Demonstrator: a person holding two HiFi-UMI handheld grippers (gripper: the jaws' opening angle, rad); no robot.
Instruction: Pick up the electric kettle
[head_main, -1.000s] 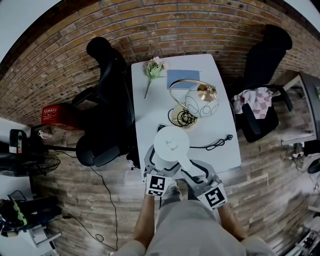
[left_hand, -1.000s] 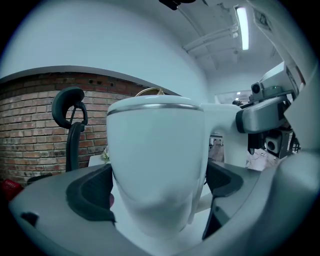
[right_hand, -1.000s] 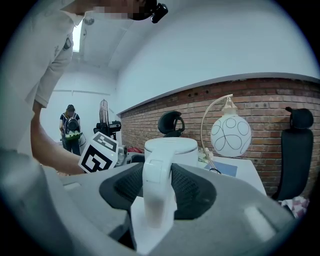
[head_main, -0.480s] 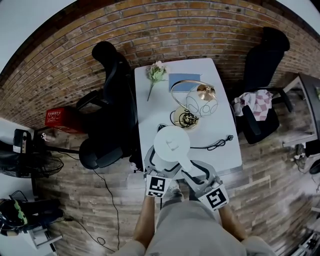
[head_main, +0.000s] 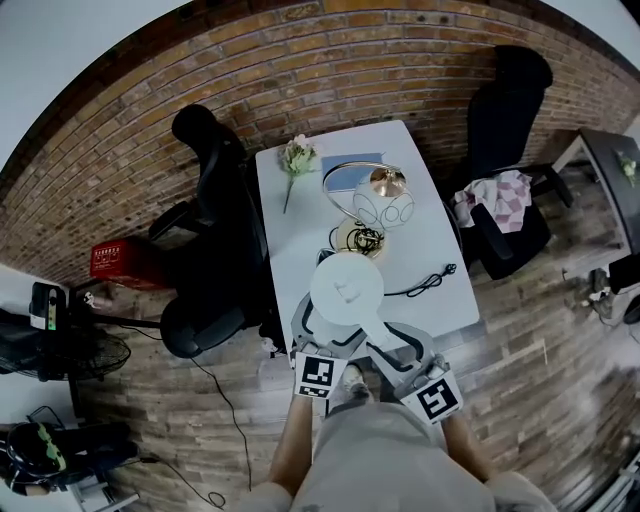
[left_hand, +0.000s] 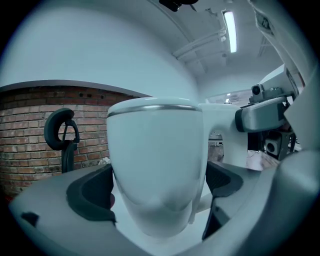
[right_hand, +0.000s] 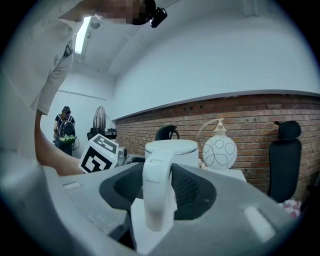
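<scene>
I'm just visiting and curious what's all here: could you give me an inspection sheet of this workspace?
Surface: white table.
Job's things: kettle, held by both grippers.
Clutter: lamp, flower, blue pad.
Grippers: left gripper closed on the kettle's body; right gripper closed on its handle.
Cables: black cord with plug, on the table.
Surroundings: brick wall, chair on one side, another on the other, red box, fan.

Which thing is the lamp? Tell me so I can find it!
Find the long white table. Beyond the electric kettle held over its near end stands the lamp: only it has a gold arched stem and a round white shade with circles.
</scene>
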